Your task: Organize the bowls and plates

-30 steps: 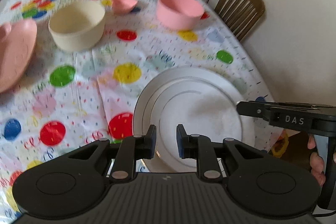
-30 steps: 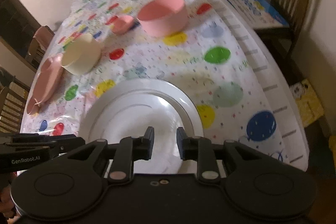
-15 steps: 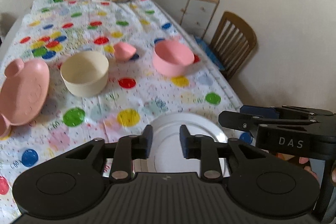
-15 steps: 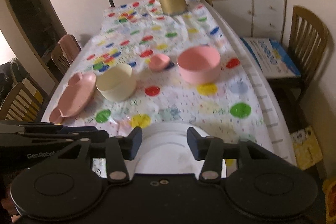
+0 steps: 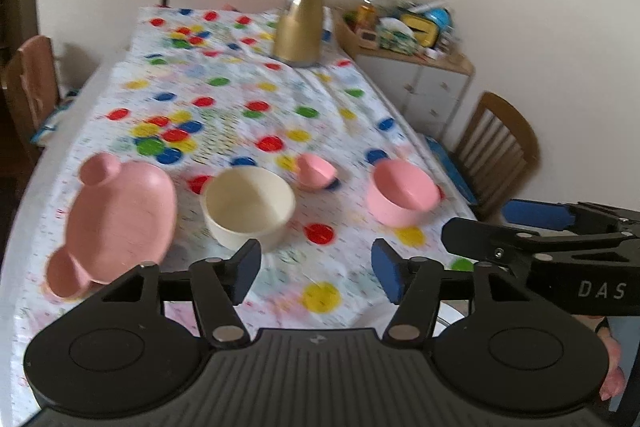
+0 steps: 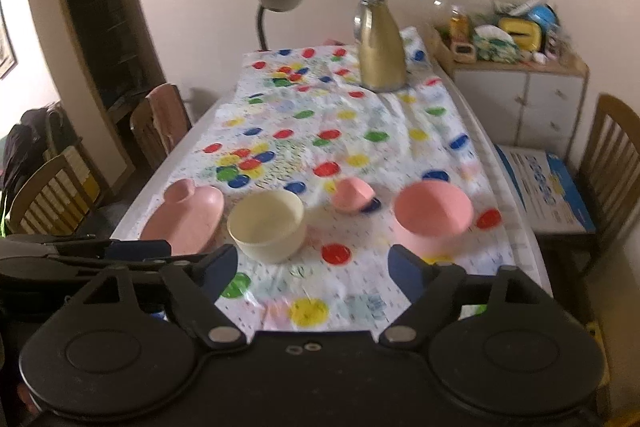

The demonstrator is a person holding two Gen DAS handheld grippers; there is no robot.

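While both jaws just spreading, empty: cream bowl (image 5: 248, 211) beyond left gripper (image 5: 316, 277), right gripper (image 6: 314, 269).

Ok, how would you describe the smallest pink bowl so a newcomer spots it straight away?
Start at the table with the spotted cloth and find the row of dishes at its near end. Between the cream bowl and the big pink bowl, set slightly further back, sits the small pink bowl. It is by far the smallest and tilts to one side.

Only a sliver of the white plate (image 5: 450, 319) shows at the table's near edge, behind the left gripper (image 5: 316, 269).
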